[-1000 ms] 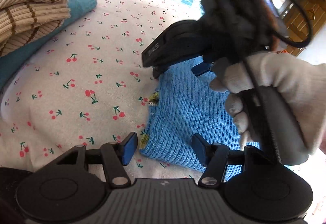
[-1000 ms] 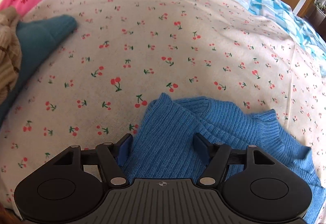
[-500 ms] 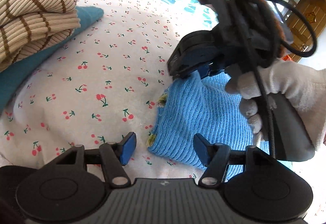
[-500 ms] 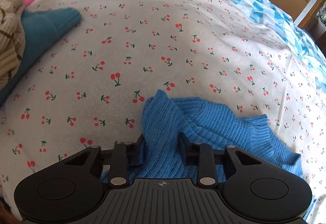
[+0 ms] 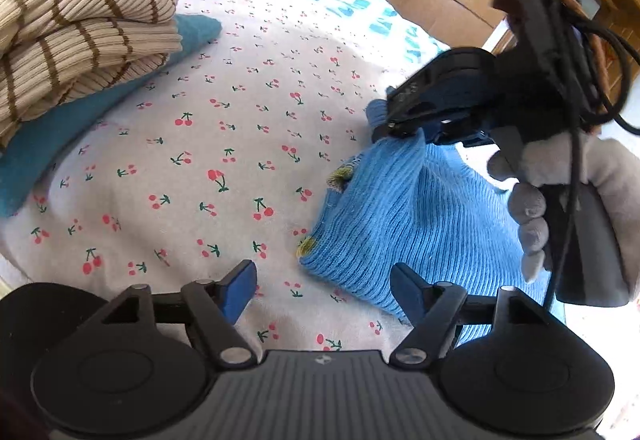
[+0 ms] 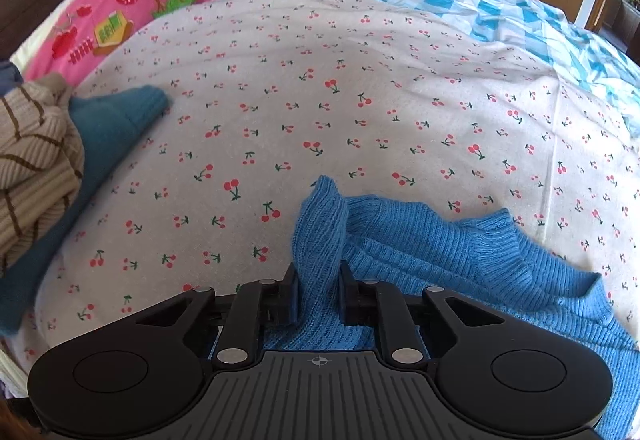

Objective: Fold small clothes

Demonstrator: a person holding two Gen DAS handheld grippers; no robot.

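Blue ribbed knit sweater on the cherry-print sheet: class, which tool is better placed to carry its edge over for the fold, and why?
Right. The right tool, whose jaws have just been closing, pinches a raised fold of the blue ribbed knit sweater. The left tool is open and empty, its jaws just opening, beside the hem.

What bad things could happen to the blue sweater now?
The right gripper has just been closing and pinches only a small fold of the blue sweater, so the knit might slip out when lifted. The left gripper has been opening and holds nothing, so the near edge may drag on the cherry sheet and spoil the fold.
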